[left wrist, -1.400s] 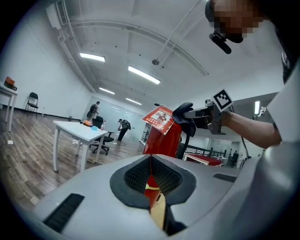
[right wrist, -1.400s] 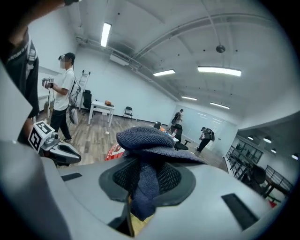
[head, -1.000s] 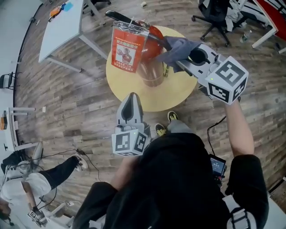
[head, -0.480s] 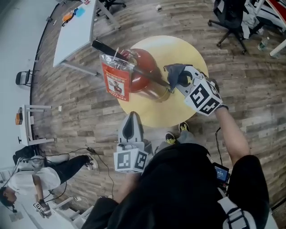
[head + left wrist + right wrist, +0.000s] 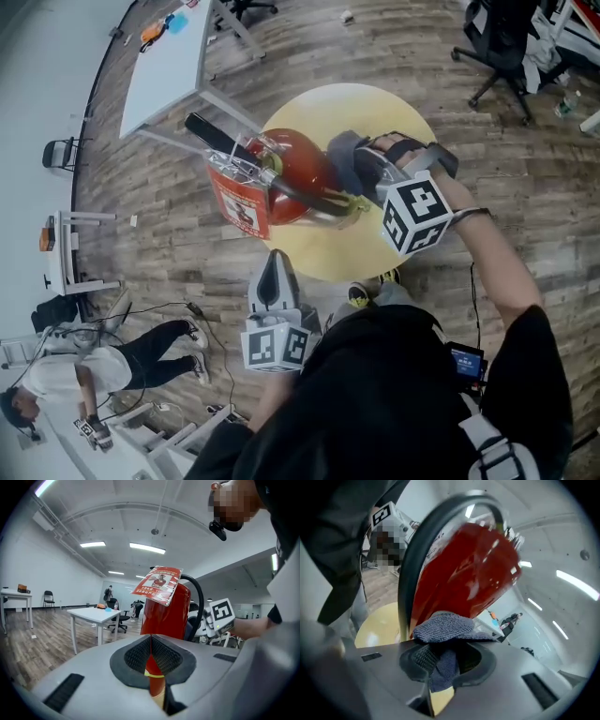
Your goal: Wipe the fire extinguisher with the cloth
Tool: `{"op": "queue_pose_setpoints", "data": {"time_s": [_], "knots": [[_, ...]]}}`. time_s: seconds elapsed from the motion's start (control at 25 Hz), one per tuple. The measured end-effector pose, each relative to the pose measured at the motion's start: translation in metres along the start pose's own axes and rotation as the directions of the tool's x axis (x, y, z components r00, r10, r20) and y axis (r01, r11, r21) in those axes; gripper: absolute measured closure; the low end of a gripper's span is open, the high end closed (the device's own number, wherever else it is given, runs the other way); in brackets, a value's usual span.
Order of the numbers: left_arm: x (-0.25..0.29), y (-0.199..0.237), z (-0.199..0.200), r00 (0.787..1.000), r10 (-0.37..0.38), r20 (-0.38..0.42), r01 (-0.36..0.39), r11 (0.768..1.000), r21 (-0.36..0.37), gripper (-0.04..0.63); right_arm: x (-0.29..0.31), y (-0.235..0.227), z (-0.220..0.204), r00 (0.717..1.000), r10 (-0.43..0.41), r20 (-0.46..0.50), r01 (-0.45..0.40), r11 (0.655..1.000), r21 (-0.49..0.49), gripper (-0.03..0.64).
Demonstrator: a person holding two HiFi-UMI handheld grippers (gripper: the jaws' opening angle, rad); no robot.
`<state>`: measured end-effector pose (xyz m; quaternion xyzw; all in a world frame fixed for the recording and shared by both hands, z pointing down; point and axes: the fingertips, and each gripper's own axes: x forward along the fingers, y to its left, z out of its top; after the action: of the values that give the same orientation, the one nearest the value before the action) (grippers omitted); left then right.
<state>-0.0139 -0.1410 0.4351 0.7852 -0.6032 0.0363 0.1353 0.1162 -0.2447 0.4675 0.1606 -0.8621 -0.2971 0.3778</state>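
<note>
- Extinguisher: red, upright on the round yellow surface, on its left part. A black hose runs down its side. A red-and-white tag hangs from its black handle.
- Cloth: blue-grey terry, bunched. It is held at the extinguisher's right side and appears to lie against the red body just beside the hose.
- Right claw: pinching the cloth. The right gripper view shows a fold of cloth between the pads and a wad spilling over the tips, with the red body and the hose close behind. A patch of the surface shows at the lower left.
- Left claw: pressed together, nothing in it. In the left gripper view the pads meet along one line. It is held off the surface's near edge, apart from the extinguisher and pointing at it.
- White table: beyond the surface, to the left, with small orange and blue items on it.
- Office chair: black, upper right, on the wood floor.
- Second person: on the floor at the lower left, by cables.
</note>
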Motion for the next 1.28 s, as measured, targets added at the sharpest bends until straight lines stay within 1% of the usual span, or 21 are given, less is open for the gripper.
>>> {"op": "queue_pose_setpoints", "data": {"time_s": [0.08,0.16,0.28,0.32,0.4,0.44,0.48,0.52,0.6,0.68,0.76,0.84,0.88,0.92,1.0,1.04,1.08,1.12,1.16,1.2,1.28], "knots": [[0.001,-0.001,0.000,1.000,0.010,-0.008,-0.010,1.000,0.002,0.572,0.029,0.033,-0.027,0.994,0.097,-0.050,-0.098,0.995,-0.020,0.529],[0.000,0.001,0.001,1.000,0.025,-0.011,-0.024,1.000,0.007,0.572,0.054,0.065,-0.051,0.983,0.172,-0.067,-0.173,0.985,-0.011,0.529],[-0.003,0.007,-0.001,0.999,0.047,-0.018,-0.047,0.999,0.007,0.572,0.075,0.077,-0.073,0.977,0.214,0.000,-0.212,0.966,0.151,0.531],[-0.003,0.010,-0.002,0.998,0.054,-0.022,-0.054,0.999,0.006,0.572,0.082,0.085,-0.084,0.967,0.256,-0.013,-0.251,0.955,0.159,0.531],[-0.006,0.014,-0.004,0.997,0.072,-0.026,-0.071,0.997,0.004,0.572,0.101,0.120,-0.105,0.932,0.354,-0.082,-0.351,0.935,0.049,0.531],[-0.008,0.017,-0.005,0.996,0.080,-0.025,-0.080,0.997,0.005,0.572,0.110,0.138,-0.110,0.920,0.381,-0.090,-0.381,0.924,0.011,0.531],[-0.011,0.019,-0.006,0.996,0.087,-0.023,-0.087,0.996,0.007,0.571,0.116,0.147,-0.112,0.919,0.387,-0.070,-0.387,0.922,0.020,0.531],[-0.013,0.022,-0.006,0.996,0.092,-0.020,-0.092,0.996,0.008,0.572,0.117,0.148,-0.111,0.926,0.377,-0.032,-0.375,0.925,0.061,0.531],[-0.015,0.025,-0.007,0.995,0.099,-0.019,-0.099,0.995,0.002,0.572,0.111,0.130,-0.105,0.948,0.315,0.050,-0.319,0.938,0.137,0.531],[-0.015,0.027,-0.009,0.994,0.104,-0.022,-0.105,0.994,-0.006,0.572,0.098,0.093,-0.091,0.968,0.224,0.113,-0.239,0.960,0.144,0.531],[-0.016,0.028,-0.008,0.994,0.104,-0.018,-0.105,0.994,-0.014,0.572,0.077,0.045,-0.062,0.978,0.125,0.169,-0.140,0.987,0.075,0.531],[-0.017,0.026,-0.006,0.995,0.100,-0.010,-0.101,0.995,-0.017,0.572,0.045,-0.001,-0.021,0.977,0.016,0.213,-0.002,0.998,-0.064,0.531],[-0.017,0.024,-0.005,0.995,0.097,-0.006,-0.097,0.995,-0.017,0.571,0.025,-0.022,-0.001,0.973,-0.043,0.228,0.079,0.986,-0.149,0.531],[-0.018,0.023,-0.005,0.996,0.092,-0.001,-0.092,0.996,-0.017,0.572,0.005,-0.041,0.018,0.965,-0.100,0.241,0.157,0.960,-0.232,0.531],[-0.017,0.021,-0.005,0.997,0.080,0.006,-0.080,0.997,-0.021,0.572,-0.028,-0.069,0.045,0.949,-0.193,0.250,0.279,0.884,-0.375,0.531],[-0.017,0.021,-0.006,0.997,0.076,0.008,-0.075,0.997,-0.024,0.572,-0.037,-0.077,0.052,0.943,-0.225,0.247,0.314,0.844,-0.434,0.531],[-0.017,0.021,-0.006,0.997,0.073,0.008,-0.073,0.997,-0.029,0.572,-0.040,-0.082,0.055,0.938,-0.246,0.243,0.336,0.815,-0.473,0.531],[-0.017,0.022,-0.006,0.997,0.073,0.006,-0.073,0.997,-0.034,0.572,-0.040,-0.084,0.056,0.934,-0.259,0.244,0.349,0.804,-0.481,0.531],[-0.018,0.021,-0.006,0.997,0.073,0.003,-0.073,0.997,-0.038,0.571,-0.036,-0.085,0.055,0.931,-0.264,0.251,0.355,0.815,-0.459,0.529],[-0.018,0.021,-0.007,0.997,0.071,0.001,-0.071,0.997,-0.038,0.572,-0.029,-0.084,0.052,0.932,-0.258,0.256,0.347,0.840,-0.418,0.529],[-0.017,0.020,-0.009,0.998,0.064,-0.001,-0.064,0.997,-0.033,0.572,-0.006,-0.076,0.040,0.950,-0.199,0.242,0.279,0.888,-0.366,0.531]]}}
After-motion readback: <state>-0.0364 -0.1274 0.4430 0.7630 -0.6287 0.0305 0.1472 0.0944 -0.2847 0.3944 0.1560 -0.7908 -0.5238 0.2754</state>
